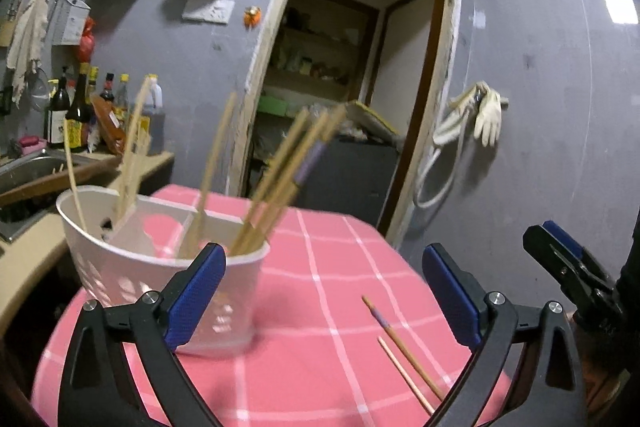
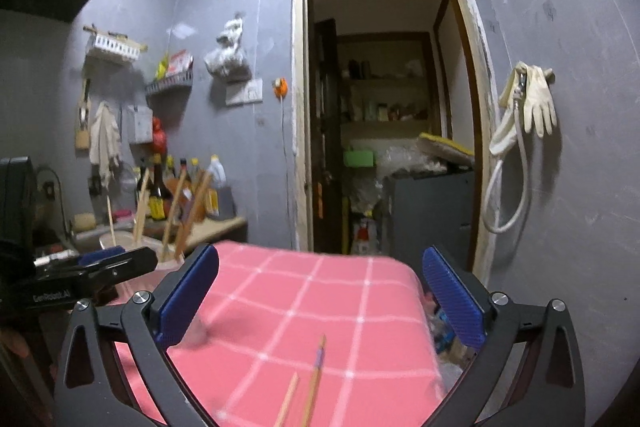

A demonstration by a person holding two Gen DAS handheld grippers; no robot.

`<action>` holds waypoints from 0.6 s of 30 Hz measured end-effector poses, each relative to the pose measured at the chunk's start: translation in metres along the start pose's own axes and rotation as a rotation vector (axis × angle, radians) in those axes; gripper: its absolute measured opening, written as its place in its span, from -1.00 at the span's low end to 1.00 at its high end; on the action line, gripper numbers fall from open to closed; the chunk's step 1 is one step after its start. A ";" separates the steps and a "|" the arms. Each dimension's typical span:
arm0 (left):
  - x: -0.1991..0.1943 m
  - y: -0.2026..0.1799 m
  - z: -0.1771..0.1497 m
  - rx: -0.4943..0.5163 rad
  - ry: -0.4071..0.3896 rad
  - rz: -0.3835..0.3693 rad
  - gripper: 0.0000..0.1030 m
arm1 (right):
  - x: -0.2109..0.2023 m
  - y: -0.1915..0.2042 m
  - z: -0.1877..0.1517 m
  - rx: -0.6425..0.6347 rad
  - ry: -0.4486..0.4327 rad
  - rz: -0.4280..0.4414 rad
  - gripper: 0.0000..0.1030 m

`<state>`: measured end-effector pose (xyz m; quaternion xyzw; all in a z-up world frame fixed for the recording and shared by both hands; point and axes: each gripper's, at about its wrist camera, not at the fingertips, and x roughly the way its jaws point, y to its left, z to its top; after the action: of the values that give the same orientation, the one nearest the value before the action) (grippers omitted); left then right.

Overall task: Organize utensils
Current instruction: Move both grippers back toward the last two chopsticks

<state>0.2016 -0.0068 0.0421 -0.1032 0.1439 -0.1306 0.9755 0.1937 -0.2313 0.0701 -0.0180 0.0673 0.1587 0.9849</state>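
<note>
From the left wrist, the left gripper hangs over a table with a pink checked cloth, its two blue-padded fingers spread wide with nothing between them. A white holder stands on the cloth just ahead of the left finger, which overlaps its near wall in this view; whether they touch cannot be told. Several chopsticks already stand in the holder, leaning at different angles and blurred. To the right of the holder, well apart from it, two loose chopsticks lie side by side on the cloth, near the gripper's right finger. The right gripper shows at the far right edge, beyond the loose pair.

From the right wrist, the right gripper is also wide open and empty, pointing across the cloth toward a doorway. The two loose chopsticks lie on the cloth low between its fingers, below them rather than gripped. The holder sits far to the left of that pair, partly hidden behind the left gripper, with the standing chopsticks rising from it.

As a judgement, the job looks mostly done: most chopsticks are in the holder, and the two on the cloth are what remains to be picked up and dropped in. No other loose utensils show.
</note>
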 end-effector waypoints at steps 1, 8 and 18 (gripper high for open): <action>0.004 -0.004 -0.005 0.004 0.017 0.004 0.87 | 0.000 -0.003 -0.004 -0.003 0.022 -0.003 1.00; 0.028 -0.016 -0.031 0.006 0.151 0.010 0.87 | 0.010 -0.020 -0.030 -0.003 0.186 -0.017 1.00; 0.069 -0.026 -0.053 0.032 0.398 0.031 0.87 | 0.046 -0.035 -0.062 0.028 0.472 0.011 0.63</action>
<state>0.2431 -0.0594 -0.0186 -0.0575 0.3334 -0.1355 0.9312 0.2399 -0.2541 0.0032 -0.0404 0.2979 0.1546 0.9411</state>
